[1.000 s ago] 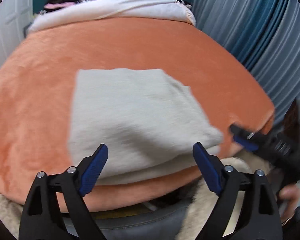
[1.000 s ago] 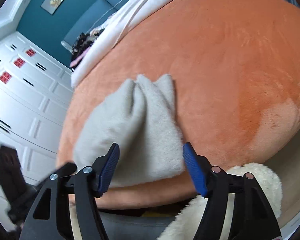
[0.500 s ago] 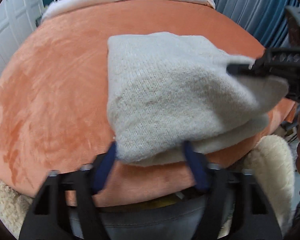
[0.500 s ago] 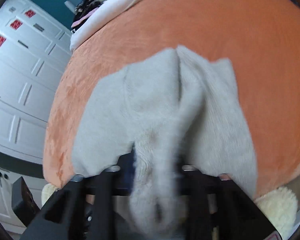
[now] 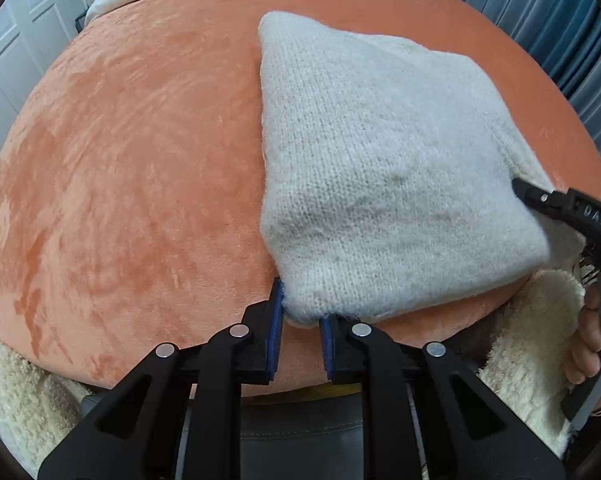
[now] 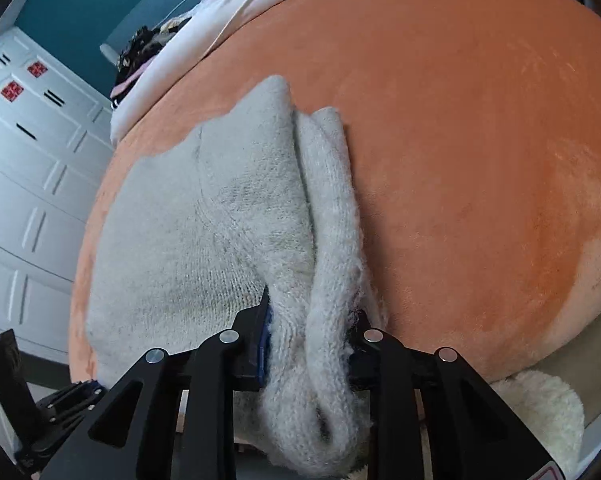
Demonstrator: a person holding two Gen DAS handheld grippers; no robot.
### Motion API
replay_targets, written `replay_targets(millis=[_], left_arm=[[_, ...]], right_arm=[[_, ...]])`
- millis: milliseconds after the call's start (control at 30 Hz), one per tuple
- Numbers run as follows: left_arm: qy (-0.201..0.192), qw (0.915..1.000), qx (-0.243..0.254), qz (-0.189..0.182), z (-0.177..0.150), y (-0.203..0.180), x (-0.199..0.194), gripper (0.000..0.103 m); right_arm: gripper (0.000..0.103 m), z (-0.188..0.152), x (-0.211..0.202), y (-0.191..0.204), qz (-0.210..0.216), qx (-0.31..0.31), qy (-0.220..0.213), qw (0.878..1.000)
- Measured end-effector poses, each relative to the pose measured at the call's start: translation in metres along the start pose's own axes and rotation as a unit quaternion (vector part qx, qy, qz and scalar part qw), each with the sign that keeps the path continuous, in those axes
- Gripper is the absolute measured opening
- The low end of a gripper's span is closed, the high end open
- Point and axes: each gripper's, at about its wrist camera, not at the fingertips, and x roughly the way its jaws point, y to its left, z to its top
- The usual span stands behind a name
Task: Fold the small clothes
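Orange blanket [image 5: 132, 184] covers the bed, wide and plush. On it, toward the near edge, lies a grey knit garment [image 5: 380, 168], folded, its long axis running away from both tools. Left gripper [image 5: 300, 330]: fingers clamped on the near left corner. Right gripper [image 6: 310, 344]: fingers clamped on a bunched double layer at the near right corner. Cloth extends forward from both; each holds one corner, neither nearer, so any fold likely goes away.

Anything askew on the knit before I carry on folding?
The right gripper clamps a thick bunched wad of the pale grey knitted garment, while the left gripper pinches only a thin corner: uneven holds.
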Motion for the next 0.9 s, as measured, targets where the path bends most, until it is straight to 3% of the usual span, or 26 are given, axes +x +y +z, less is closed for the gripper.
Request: replay_targets(millis=[100, 333, 400, 500, 600, 667, 733, 833, 900], left_arm=[[0.003, 1.0000, -0.002, 0.001, 0.000, 0.001, 0.002, 0.016], [0.008, 0.9999, -0.004, 0.006, 0.000, 0.003, 0.005, 0.016], [0.007, 0.9999, -0.006, 0.006, 0.001, 0.004, 0.006, 0.016], [0.001, 0.9999, -0.012, 0.007, 0.000, 0.006, 0.002, 0.015], [0.001, 0.9998, -0.017, 0.006, -0.001, 0.009, -0.001, 0.014], [0.000, 0.9999, -0.016, 0.003, -0.002, 0.009, -0.001, 0.015], [0.000, 0.9999, -0.010, 0.007, -0.001, 0.007, 0.000, 0.014], [0.011, 0.9998, -0.014, 0.008, -0.002, 0.006, 0.008, 0.014], [0.018, 0.9997, -0.014, 0.009, -0.003, 0.006, 0.013, 0.014]], right_arm=[[0.027, 0.004, -0.003, -0.011, 0.006, 0.011, 0.006, 1.000], [0.057, 0.006, -0.030, -0.015, 0.027, 0.017, 0.002, 0.999], [0.058, 0.010, -0.019, -0.007, 0.011, -0.001, 0.008, 1.000], [0.021, 0.020, -0.017, 0.020, -0.026, -0.059, -0.002, 0.998], [0.019, 0.031, -0.070, 0.044, 0.062, -0.075, -0.085, 0.992], [0.019, 0.033, -0.095, 0.047, 0.097, -0.075, -0.110, 0.986], [0.019, 0.028, -0.088, 0.038, 0.072, -0.080, -0.099, 0.989], [0.020, 0.009, -0.014, -0.011, -0.031, -0.054, 0.011, 0.998], [0.022, 0.000, -0.009, -0.035, 0.011, -0.007, 0.001, 1.000]])
